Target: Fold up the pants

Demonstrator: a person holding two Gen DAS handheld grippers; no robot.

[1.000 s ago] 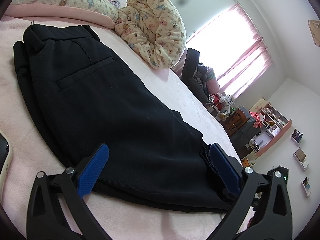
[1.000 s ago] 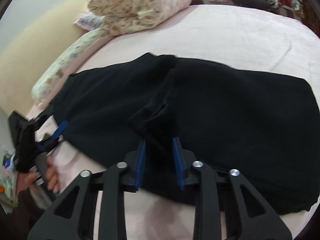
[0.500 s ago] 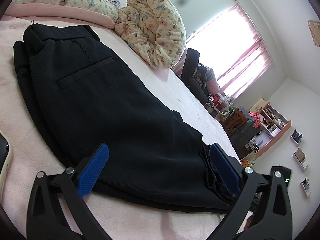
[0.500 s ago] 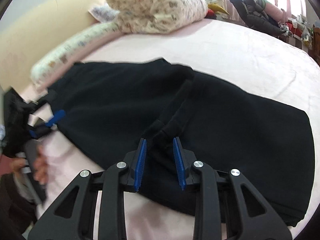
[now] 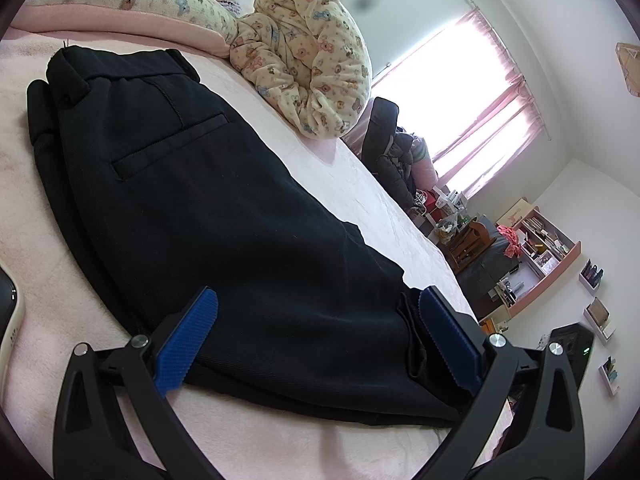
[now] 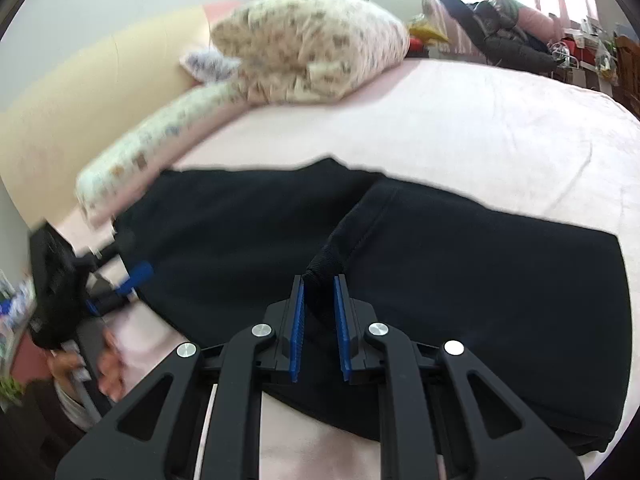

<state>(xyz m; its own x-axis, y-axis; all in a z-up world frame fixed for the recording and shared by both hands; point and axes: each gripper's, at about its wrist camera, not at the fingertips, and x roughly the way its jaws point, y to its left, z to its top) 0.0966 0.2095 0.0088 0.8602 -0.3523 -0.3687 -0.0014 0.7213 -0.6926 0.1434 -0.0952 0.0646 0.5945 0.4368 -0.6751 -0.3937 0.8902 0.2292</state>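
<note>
Black pants (image 5: 224,216) lie flat on a pink bed, waistband and back pocket at the far left in the left wrist view. My left gripper (image 5: 316,320) is open, its blue pads wide apart over the near edge of the pants, a small fold of cloth against the right pad. In the right wrist view the pants (image 6: 480,280) spread across the bed. My right gripper (image 6: 319,284) is shut on a pinched ridge of the pants' fabric and holds it raised. The left gripper (image 6: 132,280) also shows there at the far left edge of the pants.
Patterned pillows (image 5: 312,60) and a rolled blanket (image 6: 304,44) lie at the head of the pink bed (image 6: 500,128). A phone (image 5: 8,320) lies at the left edge. Shelves and clutter (image 5: 520,248) stand by the window beyond the bed.
My right gripper has lifted and pulled back with the pinched fabric, raising a ridge in the pants. The left gripper has stayed still and open.
</note>
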